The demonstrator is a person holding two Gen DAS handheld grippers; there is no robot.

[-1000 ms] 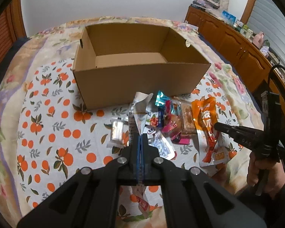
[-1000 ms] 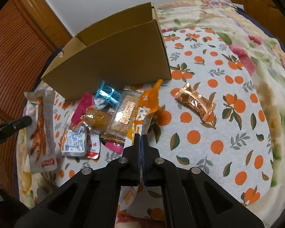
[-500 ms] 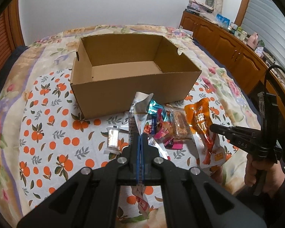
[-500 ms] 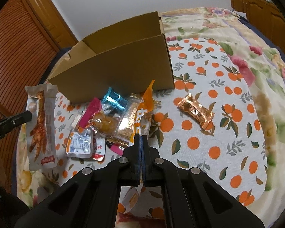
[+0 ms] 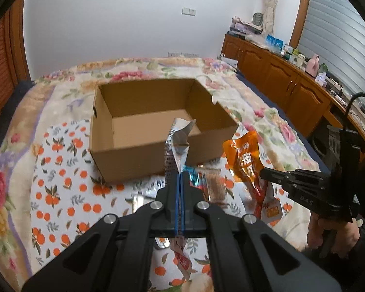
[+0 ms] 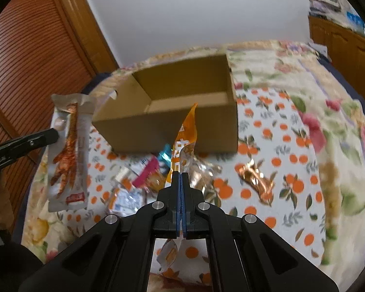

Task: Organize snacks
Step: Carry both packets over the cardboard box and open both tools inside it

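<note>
An open, empty cardboard box stands on the bed. My left gripper is shut on a silver-white chicken-foot snack packet, held above the bed in front of the box; the same packet shows in the right wrist view. My right gripper is shut on an orange snack packet, also lifted; it shows in the left wrist view. A pile of small snacks lies on the bedspread below both grippers.
A copper-foil snack lies alone on the orange-print bedspread to the right of the pile. A wooden sideboard with clutter runs along the right wall. A slatted wooden door stands at the left.
Both grippers have risen with their packets. The box's inside is now in view from both cameras, and the box looks farther away.
</note>
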